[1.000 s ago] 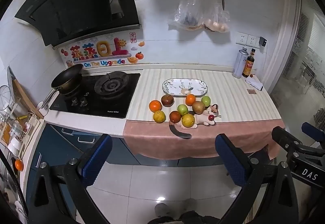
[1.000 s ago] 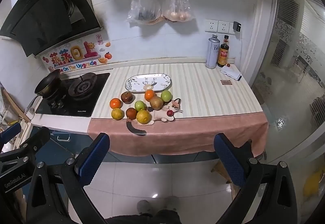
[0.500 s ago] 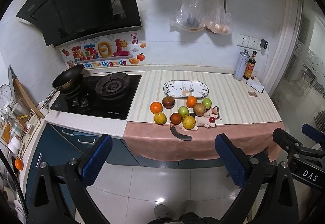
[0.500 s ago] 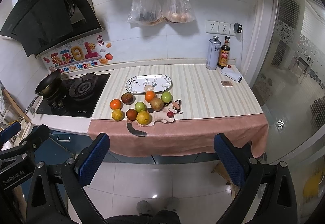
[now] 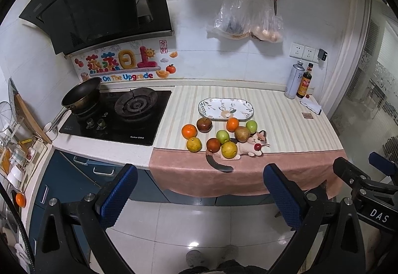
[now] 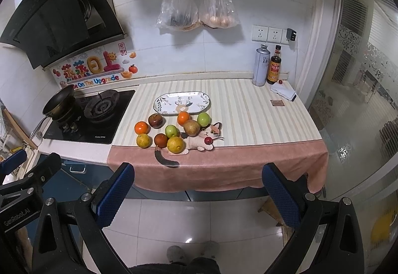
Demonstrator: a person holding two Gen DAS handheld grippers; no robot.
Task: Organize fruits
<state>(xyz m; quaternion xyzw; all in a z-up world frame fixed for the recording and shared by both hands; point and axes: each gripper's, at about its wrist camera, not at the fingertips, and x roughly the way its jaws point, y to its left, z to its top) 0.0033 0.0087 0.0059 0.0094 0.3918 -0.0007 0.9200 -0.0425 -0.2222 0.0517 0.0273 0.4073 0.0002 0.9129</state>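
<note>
Hovering above the floor in front of the countertop (image 5: 286, 119), the left gripper (image 5: 199, 197) has its jaws spread wide and grips nothing; the right gripper (image 6: 196, 194) is likewise released and empty, well apart from the fruit. All fruit lies in a cluster near the front edge of the countertop, just beside the gas stove (image 5: 119, 114). An oval patterned plate (image 6: 181, 103) sits bare behind the cluster, toward the countertop's middle. The front row holds two yellow citrus fruits (image 6: 143, 140) with a dark red fruit (image 6: 161, 140) between them. Behind these lie two oranges (image 6: 141, 127), a dark apple (image 6: 155, 120), two green apples (image 6: 171, 130) and a brown pear (image 6: 191, 127). A cat-shaped mat (image 6: 202, 139) lies at the front edge, touching the pear and one yellow citrus. A metal can (image 6: 260, 65) and a sauce bottle (image 6: 274, 66) stand at the back right corner.
</note>
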